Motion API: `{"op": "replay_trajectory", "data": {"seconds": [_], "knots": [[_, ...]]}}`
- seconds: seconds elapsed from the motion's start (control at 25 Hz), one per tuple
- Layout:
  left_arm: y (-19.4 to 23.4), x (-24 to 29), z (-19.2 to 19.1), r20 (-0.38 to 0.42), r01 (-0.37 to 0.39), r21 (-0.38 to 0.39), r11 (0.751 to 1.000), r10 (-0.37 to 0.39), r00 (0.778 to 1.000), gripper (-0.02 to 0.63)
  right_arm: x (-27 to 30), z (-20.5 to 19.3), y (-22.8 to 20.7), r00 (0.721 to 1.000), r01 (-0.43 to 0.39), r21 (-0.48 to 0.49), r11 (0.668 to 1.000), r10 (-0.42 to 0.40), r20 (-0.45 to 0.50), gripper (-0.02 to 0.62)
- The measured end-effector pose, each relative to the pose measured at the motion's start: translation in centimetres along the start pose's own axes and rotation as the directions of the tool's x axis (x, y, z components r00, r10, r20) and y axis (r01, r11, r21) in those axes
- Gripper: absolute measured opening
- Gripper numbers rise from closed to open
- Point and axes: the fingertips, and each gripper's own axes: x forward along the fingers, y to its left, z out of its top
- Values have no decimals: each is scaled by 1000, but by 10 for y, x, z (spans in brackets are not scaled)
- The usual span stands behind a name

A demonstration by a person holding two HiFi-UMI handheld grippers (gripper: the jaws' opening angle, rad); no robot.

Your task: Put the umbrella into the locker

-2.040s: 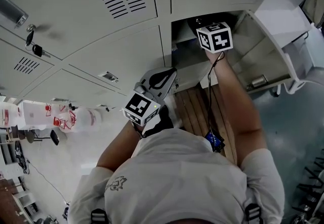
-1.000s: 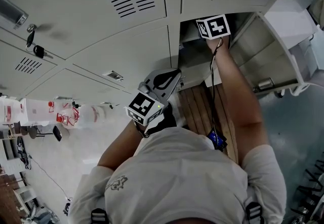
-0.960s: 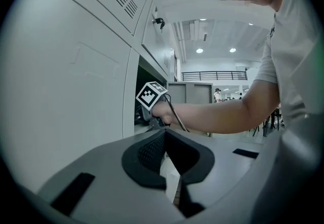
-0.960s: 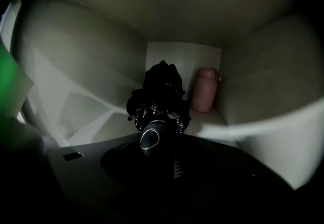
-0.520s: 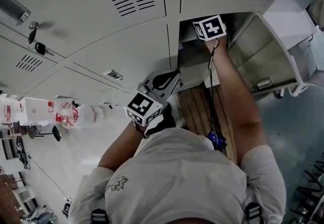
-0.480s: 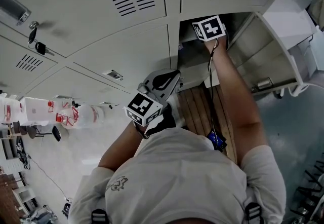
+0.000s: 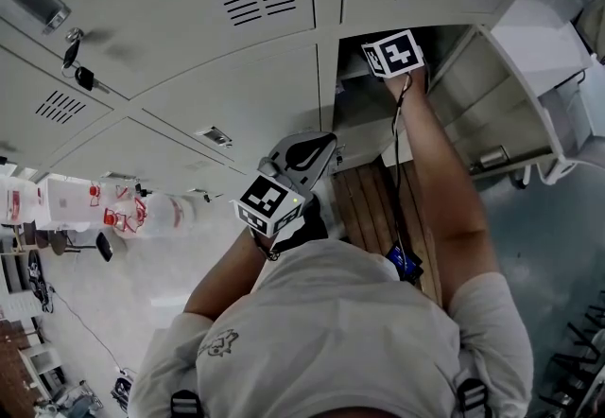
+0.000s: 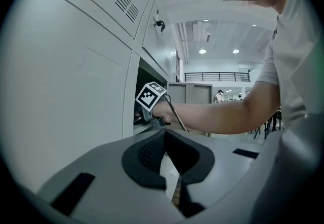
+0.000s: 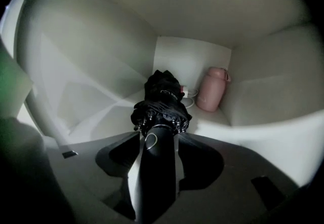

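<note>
Right gripper (image 9: 157,139) jaws have just been opening round umbrella (image 9: 161,104), pink bottle (image 9: 211,89) beyond.

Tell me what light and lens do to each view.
Head view: even light, sharp; the wide lens bows the locker doors. Left gripper view: bright, ceiling lamps blown white, fisheye with black corners. Right gripper view: dim inside the locker; the black umbrella is nearly a silhouette, the pink bottle readable.
</note>
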Motion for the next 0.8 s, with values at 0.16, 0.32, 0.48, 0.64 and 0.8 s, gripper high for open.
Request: {"op": "replay_trajectory", "data": {"seconds": [0.16, 0.32, 0.48, 0.64, 0.8], "knots": [[-5, 1, 2, 1, 5, 4, 1000, -5, 1000, 11, -4, -3, 1, 1000, -4, 7, 1000, 4, 5, 252], [-10, 1, 2, 2, 6, 4, 1000, -6, 1000, 11, -16, -4, -10, 998, 39, 29, 999, -40, 43, 267], [-18, 2, 5, 9, 12, 13, 1000, -12, 1000, 11, -32, -5, -12, 995, 53, 49, 997, -57, 85, 268], [-28, 1, 6, 14, 13, 8, 1000, -14, 1000, 11, -52, -8, 2, 991, 23, 58, 998, -30, 130, 268], [-32, -4, 11, 24, 4, 13, 1000, -5, 1000, 11, -78, -3, 17, 980, -10, 62, 998, -2, 197, 267]]}}
